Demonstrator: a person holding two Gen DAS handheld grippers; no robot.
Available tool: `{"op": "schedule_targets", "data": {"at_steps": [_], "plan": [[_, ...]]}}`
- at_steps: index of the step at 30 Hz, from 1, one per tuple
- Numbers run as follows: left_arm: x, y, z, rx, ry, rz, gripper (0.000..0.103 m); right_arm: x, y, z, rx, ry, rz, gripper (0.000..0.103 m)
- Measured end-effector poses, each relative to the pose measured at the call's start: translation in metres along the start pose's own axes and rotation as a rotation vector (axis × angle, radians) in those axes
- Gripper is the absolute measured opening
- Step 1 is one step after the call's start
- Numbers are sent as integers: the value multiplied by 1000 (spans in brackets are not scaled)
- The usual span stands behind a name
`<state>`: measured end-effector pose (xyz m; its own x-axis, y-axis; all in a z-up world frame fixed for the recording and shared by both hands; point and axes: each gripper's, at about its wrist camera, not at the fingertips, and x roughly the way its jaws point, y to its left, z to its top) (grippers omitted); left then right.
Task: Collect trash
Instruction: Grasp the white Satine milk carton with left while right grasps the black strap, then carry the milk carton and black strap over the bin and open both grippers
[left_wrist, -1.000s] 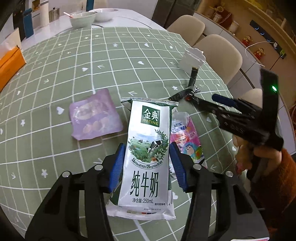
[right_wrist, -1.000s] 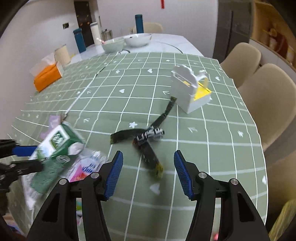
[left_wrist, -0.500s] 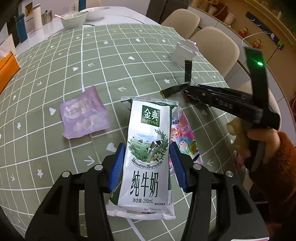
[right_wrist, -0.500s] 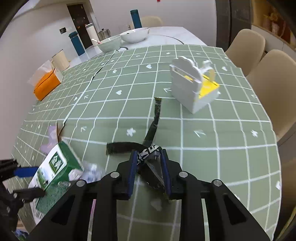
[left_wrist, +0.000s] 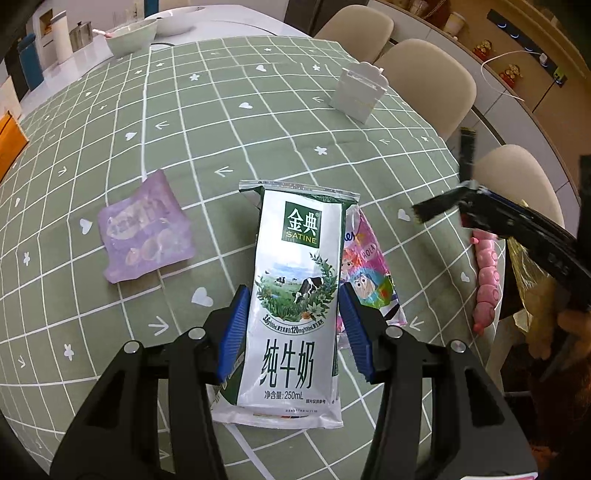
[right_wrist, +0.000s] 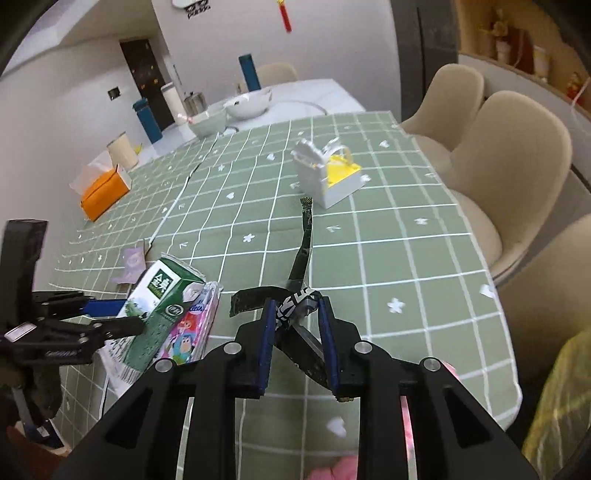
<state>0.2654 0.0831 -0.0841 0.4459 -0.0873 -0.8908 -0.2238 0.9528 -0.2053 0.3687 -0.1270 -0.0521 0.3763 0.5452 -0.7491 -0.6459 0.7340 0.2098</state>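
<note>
My left gripper (left_wrist: 293, 325) is shut on a white and green milk carton (left_wrist: 295, 284), held above the green checked tablecloth (left_wrist: 221, 122); the carton also shows in the right wrist view (right_wrist: 159, 302). My right gripper (right_wrist: 297, 332) is shut on a tangle of black wrapper strips (right_wrist: 295, 310), lifted off the table; the strips also show in the left wrist view (left_wrist: 443, 203). A pink cartoon wrapper (left_wrist: 365, 269) lies under the carton. A purple wrapper (left_wrist: 146, 229) lies to its left.
A white and yellow box (right_wrist: 325, 173) stands mid-table. An orange tissue box (right_wrist: 105, 194), bowls (right_wrist: 247, 105) and bottles are at the far end. Beige chairs (right_wrist: 509, 162) line the right edge. A yellow bag (right_wrist: 554, 402) and a pink toy (left_wrist: 485, 273) hang off the table's right side.
My right gripper closed on the black strips and lifted them off the table, moving toward the right edge. My left gripper kept hold of the carton.
</note>
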Motion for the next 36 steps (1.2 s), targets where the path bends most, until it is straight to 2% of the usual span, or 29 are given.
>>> {"op": "schedule_targets", "data": {"at_steps": [1, 2, 3, 4, 7, 9, 11, 12, 16, 19, 21, 25, 28, 31, 36], "plan": [[0, -1, 1, 3, -1, -5, 45, -6, -1, -1, 5, -10, -4, 23], [-2, -3, 2, 7, -8, -7, 33, -13, -3, -3, 10, -23, -9, 23], [-5, -6, 3, 16, -15, 6, 16, -18, -5, -4, 13, -33, -13, 23], [-8, -8, 5, 20, -24, 8, 15, -25, -7, -5, 16, -46, -19, 23], [-26, -17, 13, 40, -90, 7, 15, -44, -11, -8, 11, -85, -48, 23], [-31, -23, 17, 58, -102, 2, 16, -51, -14, -11, 17, -97, -62, 23], [-30, -25, 18, 61, -99, -27, 29, -57, -17, -16, 40, -106, -48, 23], [-28, -25, 17, 54, -101, -44, 42, -59, -18, -20, 43, -108, -46, 23], [-9, -27, 13, 31, -97, -28, 49, -64, -17, -34, 40, -106, -44, 23], [7, -35, 12, 60, -108, 27, 53, -63, -20, -44, 57, -93, -49, 23], [11, -39, 14, 77, -115, 58, 53, -62, -23, -50, 81, -88, -52, 23], [26, -41, 19, 68, -28, 59, 53, -64, -27, -60, 118, -95, -52, 23], [28, -43, 15, 92, -20, 79, 53, -66, -27, -66, 135, -96, -49, 23], [25, -39, 12, 61, 8, 62, 46, -65, -27, -69, 141, -90, -49, 23], [-3, -46, 12, 63, -72, 9, 46, -74, -31, -67, 144, -115, -55, 23]]}}
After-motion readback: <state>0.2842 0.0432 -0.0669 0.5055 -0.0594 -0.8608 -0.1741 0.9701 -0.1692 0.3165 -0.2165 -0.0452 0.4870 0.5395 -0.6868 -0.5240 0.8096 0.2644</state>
